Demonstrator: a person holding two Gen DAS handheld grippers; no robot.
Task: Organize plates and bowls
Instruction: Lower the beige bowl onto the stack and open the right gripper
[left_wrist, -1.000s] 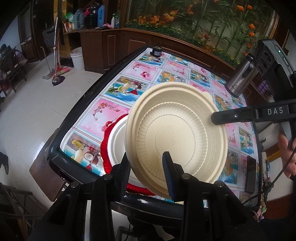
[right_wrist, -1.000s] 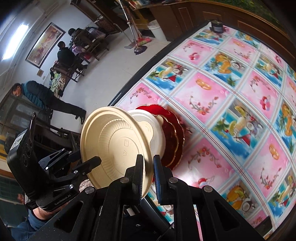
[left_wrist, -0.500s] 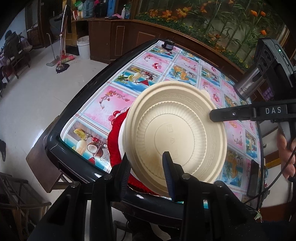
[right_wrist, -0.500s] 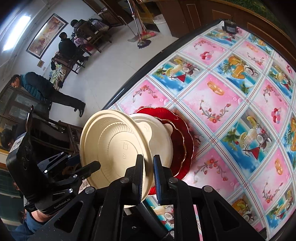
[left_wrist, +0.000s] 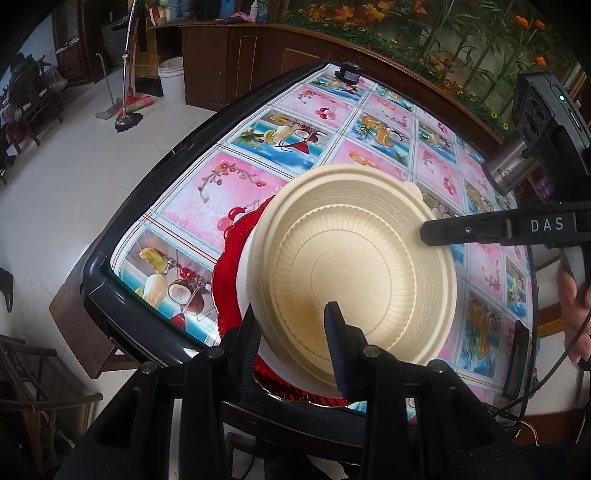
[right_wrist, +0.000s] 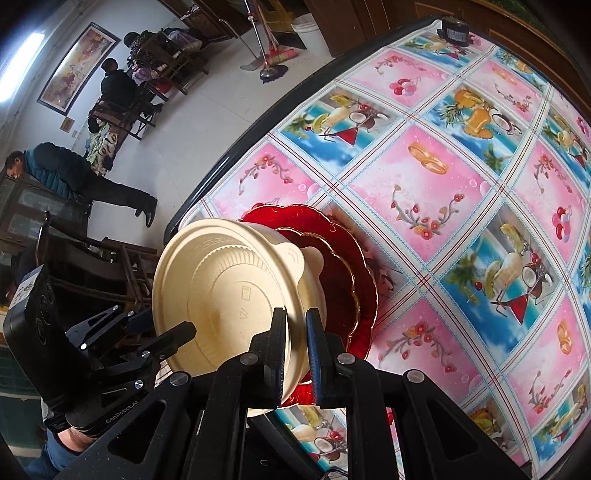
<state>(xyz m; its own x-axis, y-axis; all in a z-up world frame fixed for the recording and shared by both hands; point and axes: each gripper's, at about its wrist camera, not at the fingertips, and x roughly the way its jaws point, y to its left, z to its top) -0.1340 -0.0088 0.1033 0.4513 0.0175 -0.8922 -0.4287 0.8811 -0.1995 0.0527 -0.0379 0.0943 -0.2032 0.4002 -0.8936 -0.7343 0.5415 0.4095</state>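
The cream bowl (left_wrist: 354, 273) hides most of the stack beneath it: only a sliver of a white bowl (left_wrist: 243, 284) and the scalloped rims of the red plates (right_wrist: 343, 258) show. How near the bowl sits to that stack cannot be told. The left gripper (left_wrist: 291, 332) is narrowly parted, clamped on the bowl's near rim. The right gripper (right_wrist: 295, 343), almost closed, pinches the opposite rim. The stack sits at the table's (left_wrist: 147, 170) near corner, close to its black edge. The fruit-print tablecloth (right_wrist: 443, 192) beyond lies open. A broom (left_wrist: 127, 92) stands on the white floor, and people (right_wrist: 74, 177) are by the far wall.
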